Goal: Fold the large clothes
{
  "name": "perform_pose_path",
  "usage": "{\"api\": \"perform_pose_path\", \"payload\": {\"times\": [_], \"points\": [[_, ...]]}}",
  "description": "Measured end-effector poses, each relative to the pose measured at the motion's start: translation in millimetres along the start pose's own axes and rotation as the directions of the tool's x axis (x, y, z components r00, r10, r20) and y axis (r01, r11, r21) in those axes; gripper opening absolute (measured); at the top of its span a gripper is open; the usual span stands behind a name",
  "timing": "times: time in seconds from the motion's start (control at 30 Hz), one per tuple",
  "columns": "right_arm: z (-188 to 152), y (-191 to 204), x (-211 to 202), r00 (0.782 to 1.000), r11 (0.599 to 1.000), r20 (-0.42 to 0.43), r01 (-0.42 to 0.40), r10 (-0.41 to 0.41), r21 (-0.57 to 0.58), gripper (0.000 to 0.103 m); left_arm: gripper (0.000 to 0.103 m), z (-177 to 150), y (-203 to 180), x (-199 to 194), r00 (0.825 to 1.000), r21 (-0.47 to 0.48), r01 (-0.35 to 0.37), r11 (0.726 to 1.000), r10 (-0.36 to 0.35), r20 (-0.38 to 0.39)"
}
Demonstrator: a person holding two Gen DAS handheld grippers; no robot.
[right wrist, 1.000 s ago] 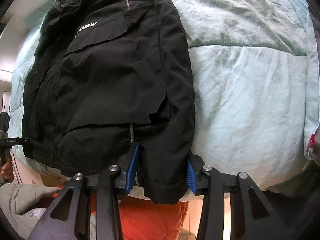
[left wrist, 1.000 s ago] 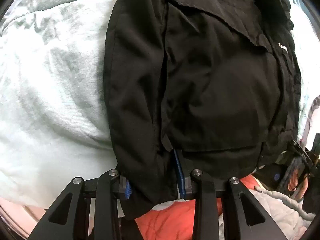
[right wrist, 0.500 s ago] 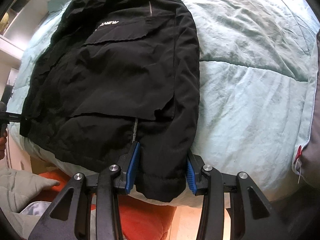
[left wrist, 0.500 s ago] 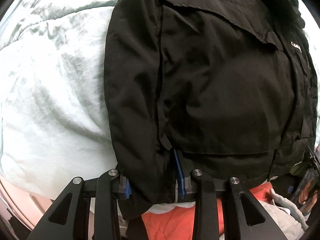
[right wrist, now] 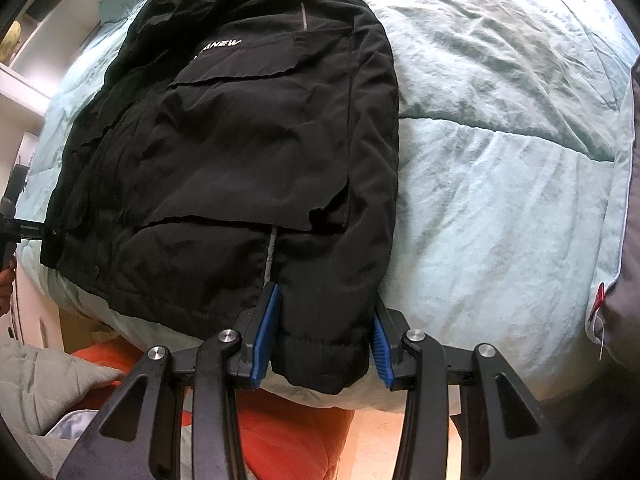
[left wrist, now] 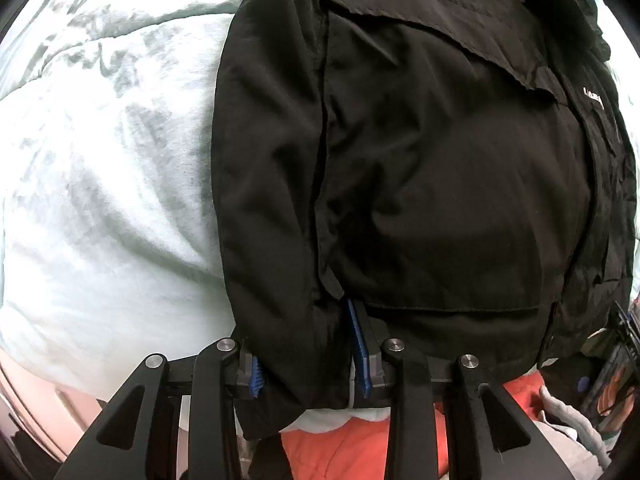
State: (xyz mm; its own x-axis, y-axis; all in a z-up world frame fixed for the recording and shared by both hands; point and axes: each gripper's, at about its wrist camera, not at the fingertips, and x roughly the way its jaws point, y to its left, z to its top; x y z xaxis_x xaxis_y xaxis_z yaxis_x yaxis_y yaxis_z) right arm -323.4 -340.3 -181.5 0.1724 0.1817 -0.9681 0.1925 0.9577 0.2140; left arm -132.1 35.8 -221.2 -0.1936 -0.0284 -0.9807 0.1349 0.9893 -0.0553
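A black jacket lies face up and spread flat on a pale green duvet, its hem at the near edge of the bed. In the left wrist view my left gripper is shut on the jacket's left sleeve cuff, blue pads pressing both sides. In the right wrist view the same jacket carries white lettering on its chest. There my right gripper is shut on the right sleeve cuff. Both sleeves lie straight along the jacket's sides.
The duvet stretches wide to the right of the jacket. Orange fabric and a grey garment lie below the bed's near edge. A grey pillow sits at the far right. White shelving stands at the back left.
In the left wrist view the jacket has shifted slightly and more of its hem shows. The right wrist view has rolled and now looks further up the bed. Both grips hold unchanged.
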Motion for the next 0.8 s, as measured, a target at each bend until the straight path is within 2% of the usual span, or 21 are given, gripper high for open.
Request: {"api": "perform_pose_path", "payload": {"times": [0.8], "points": [[5,8,11,1.0,1.0,-0.03,0.006,-0.006,0.009,0.047,0.034,-3,8,3,1.0,-0.023,0.032,0.999,-0.032,-0.002]]}}
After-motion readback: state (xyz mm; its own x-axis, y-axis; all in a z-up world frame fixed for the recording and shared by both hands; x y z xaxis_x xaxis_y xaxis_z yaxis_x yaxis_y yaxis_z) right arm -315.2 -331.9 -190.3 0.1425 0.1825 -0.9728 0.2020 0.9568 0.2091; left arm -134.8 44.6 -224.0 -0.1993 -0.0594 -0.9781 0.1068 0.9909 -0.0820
